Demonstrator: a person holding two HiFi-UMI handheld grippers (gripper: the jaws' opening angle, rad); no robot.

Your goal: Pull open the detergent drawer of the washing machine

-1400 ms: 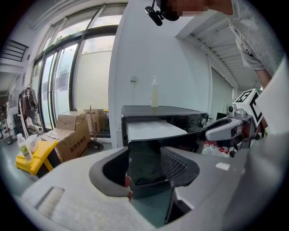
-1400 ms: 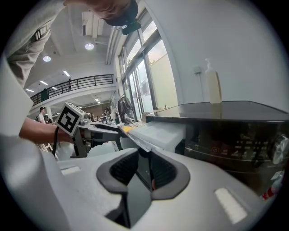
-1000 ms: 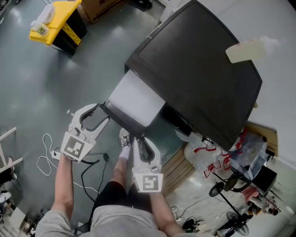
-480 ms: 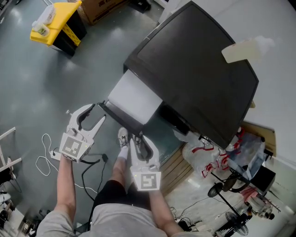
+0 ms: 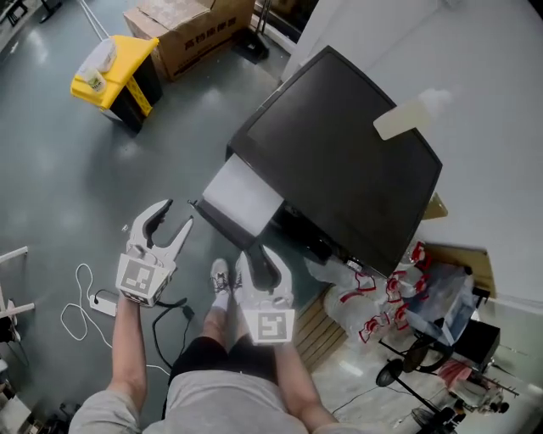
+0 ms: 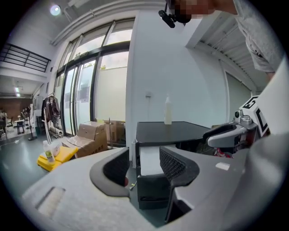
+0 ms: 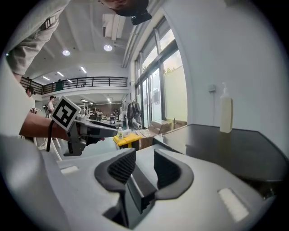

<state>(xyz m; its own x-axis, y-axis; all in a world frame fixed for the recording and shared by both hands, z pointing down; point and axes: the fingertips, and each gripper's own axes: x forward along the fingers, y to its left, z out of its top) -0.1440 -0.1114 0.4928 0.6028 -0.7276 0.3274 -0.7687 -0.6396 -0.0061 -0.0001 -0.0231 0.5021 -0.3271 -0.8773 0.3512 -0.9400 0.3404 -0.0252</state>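
The washing machine (image 5: 339,161) has a dark flat top. Its detergent drawer (image 5: 242,197) stands pulled out toward me, white inside with a dark front panel. My left gripper (image 5: 174,216) is open, off to the left of the drawer front and clear of it. In the left gripper view the drawer (image 6: 150,160) shows beyond the open left gripper (image 6: 144,164). My right gripper (image 5: 254,254) hovers at the drawer's near right corner. In the right gripper view the drawer's dark front edge (image 7: 137,189) lies below the gap of the right gripper (image 7: 144,167), whose pads are not pressing on it.
A pale bottle (image 5: 407,114) stands on the machine's top. A yellow bin (image 5: 114,63) and a cardboard box (image 5: 187,25) sit on the grey floor at the back left. A white cable (image 5: 85,297) lies at the left, plastic bags (image 5: 373,292) at the right.
Both grippers have lifted and drawn back from the drawer front. The right jaws have widened and let go of the front panel. The drawer stays pulled out.
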